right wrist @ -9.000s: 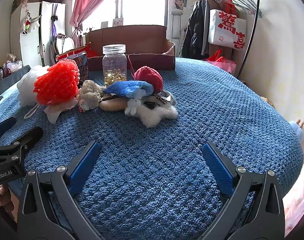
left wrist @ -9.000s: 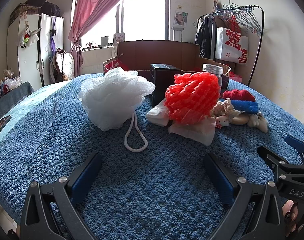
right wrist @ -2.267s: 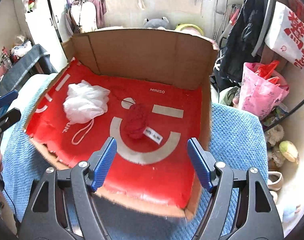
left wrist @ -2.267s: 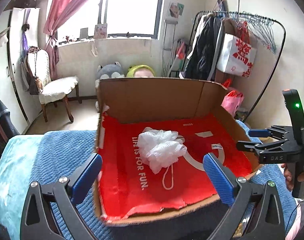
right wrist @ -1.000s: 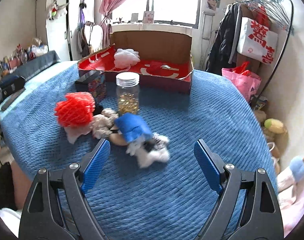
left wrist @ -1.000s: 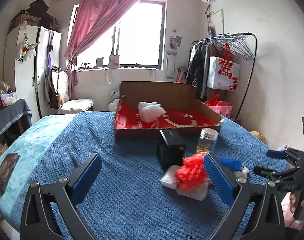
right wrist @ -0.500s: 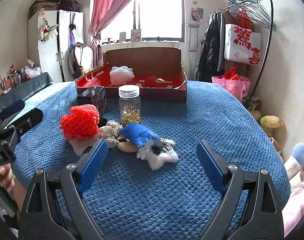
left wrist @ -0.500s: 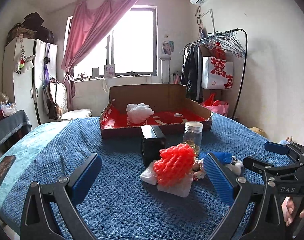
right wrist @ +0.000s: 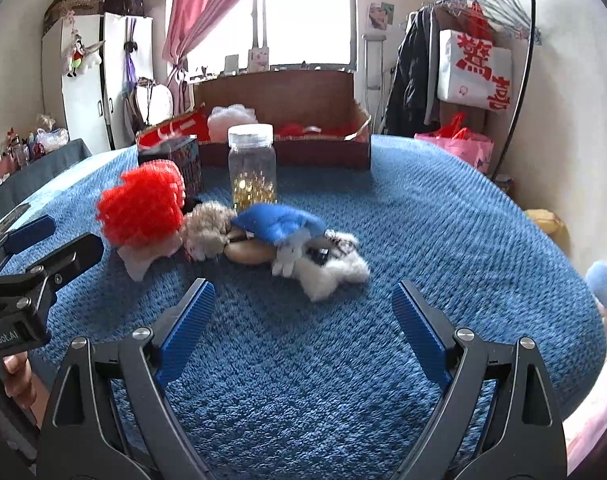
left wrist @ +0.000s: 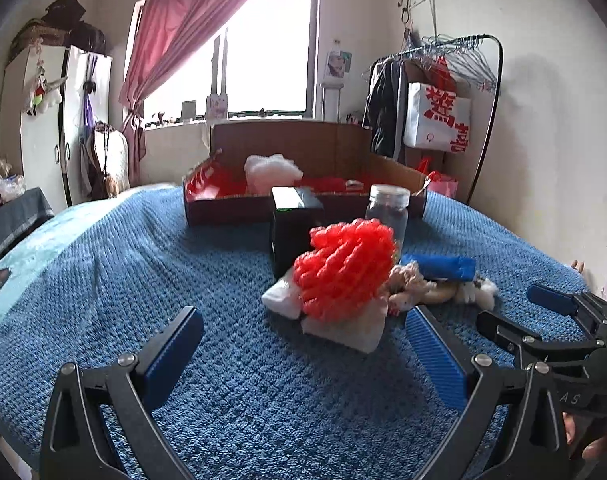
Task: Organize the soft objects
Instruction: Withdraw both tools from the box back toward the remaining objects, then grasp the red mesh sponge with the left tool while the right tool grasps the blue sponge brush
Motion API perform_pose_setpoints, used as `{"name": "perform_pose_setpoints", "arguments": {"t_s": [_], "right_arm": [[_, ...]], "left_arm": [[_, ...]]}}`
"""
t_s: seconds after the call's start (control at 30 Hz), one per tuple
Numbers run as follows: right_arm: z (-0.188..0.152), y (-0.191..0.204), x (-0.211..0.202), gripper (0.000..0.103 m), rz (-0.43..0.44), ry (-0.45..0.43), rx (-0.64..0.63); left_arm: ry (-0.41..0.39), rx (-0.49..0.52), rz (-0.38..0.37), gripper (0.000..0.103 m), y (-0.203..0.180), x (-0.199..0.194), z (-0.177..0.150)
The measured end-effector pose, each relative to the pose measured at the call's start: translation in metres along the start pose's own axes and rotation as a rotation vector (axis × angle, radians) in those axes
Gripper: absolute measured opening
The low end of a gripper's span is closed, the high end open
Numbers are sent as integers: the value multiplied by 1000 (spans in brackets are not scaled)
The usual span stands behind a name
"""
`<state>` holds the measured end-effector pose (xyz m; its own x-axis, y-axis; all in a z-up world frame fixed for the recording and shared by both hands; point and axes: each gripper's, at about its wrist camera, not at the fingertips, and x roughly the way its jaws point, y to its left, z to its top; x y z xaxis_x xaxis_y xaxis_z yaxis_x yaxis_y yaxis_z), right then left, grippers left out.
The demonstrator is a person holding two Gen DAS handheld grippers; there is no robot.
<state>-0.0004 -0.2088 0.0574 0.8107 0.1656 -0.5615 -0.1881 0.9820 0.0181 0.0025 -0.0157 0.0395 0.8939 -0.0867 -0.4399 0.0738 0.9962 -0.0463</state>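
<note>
A red mesh bath puff [left wrist: 345, 270] [right wrist: 141, 204] lies on a white cloth on the blue bedspread, just ahead of my left gripper [left wrist: 303, 340], which is open and empty. Beside the puff sit a beige plush [right wrist: 207, 226], a blue cloth pouch [right wrist: 277, 222] [left wrist: 439, 266] and a white fluffy toy [right wrist: 327, 268]. My right gripper [right wrist: 303, 304] is open and empty, short of the white toy. At the back stands a cardboard box with a red lining [left wrist: 231, 196] [right wrist: 287, 148]; it holds a white puff [left wrist: 271, 170] [right wrist: 231, 118] and a red soft thing [right wrist: 299, 130].
A clear jar of yellow beads [right wrist: 252, 168] [left wrist: 387, 208] and a black box [left wrist: 293, 220] [right wrist: 175, 160] stand between the pile and the cardboard box. A clothes rack [left wrist: 443, 92] stands right, a wardrobe [left wrist: 51, 120] left. The bedspread [right wrist: 443, 220] drops off at right.
Both grippers have sunk and come closer to the pile, so the red puff and the toys look larger. The cardboard box now lies farther back behind them.
</note>
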Motion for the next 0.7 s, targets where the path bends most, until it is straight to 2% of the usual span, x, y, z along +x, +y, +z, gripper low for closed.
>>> {"name": "perform_pose_setpoints", "arguments": {"t_s": [0.7], "right_arm": [[-3, -5, 12, 91, 1, 36, 7]], "left_arm": [[52, -14, -17, 103, 3, 10, 0]]}}
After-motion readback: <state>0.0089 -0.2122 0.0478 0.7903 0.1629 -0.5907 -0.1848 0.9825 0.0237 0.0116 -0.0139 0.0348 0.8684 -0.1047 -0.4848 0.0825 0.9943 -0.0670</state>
